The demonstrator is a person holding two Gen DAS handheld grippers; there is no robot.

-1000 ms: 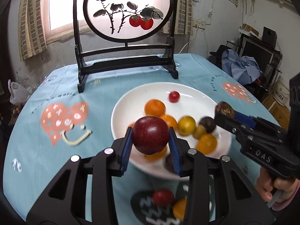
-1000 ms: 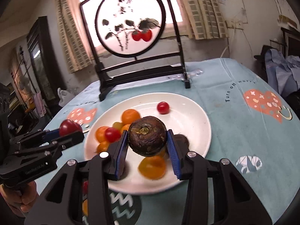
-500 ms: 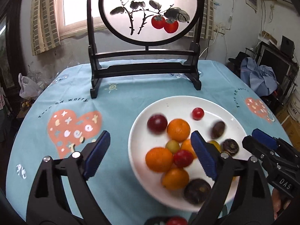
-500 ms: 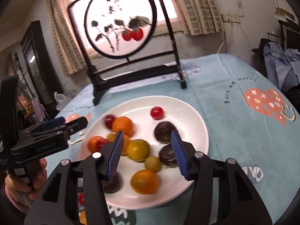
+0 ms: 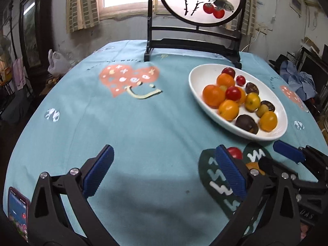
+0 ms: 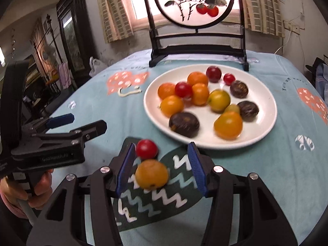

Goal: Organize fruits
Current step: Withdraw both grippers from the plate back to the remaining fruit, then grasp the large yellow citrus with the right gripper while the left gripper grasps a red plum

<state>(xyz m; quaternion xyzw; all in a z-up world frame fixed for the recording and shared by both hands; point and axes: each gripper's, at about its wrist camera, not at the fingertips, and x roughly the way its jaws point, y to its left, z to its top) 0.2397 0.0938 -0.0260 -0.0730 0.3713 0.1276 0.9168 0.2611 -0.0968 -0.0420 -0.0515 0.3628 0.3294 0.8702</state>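
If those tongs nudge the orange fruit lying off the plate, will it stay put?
Probably not. The orange fruit looks round and smooth, so it would likely roll across the flat tablecloth. The red tomato right beside it may get bumped too. Its skin looks glossy, so the open right tongs could slip.

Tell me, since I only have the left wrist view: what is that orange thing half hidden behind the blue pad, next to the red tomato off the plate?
Observer: An orange fruit. The right wrist view shows it whole, lying on the dark patch just nearer than the red tomato.
Operator: Is the right gripper closed on it?
Observer: No. The right gripper is open, and its fingers stand on either side of the orange fruit without clamping it.
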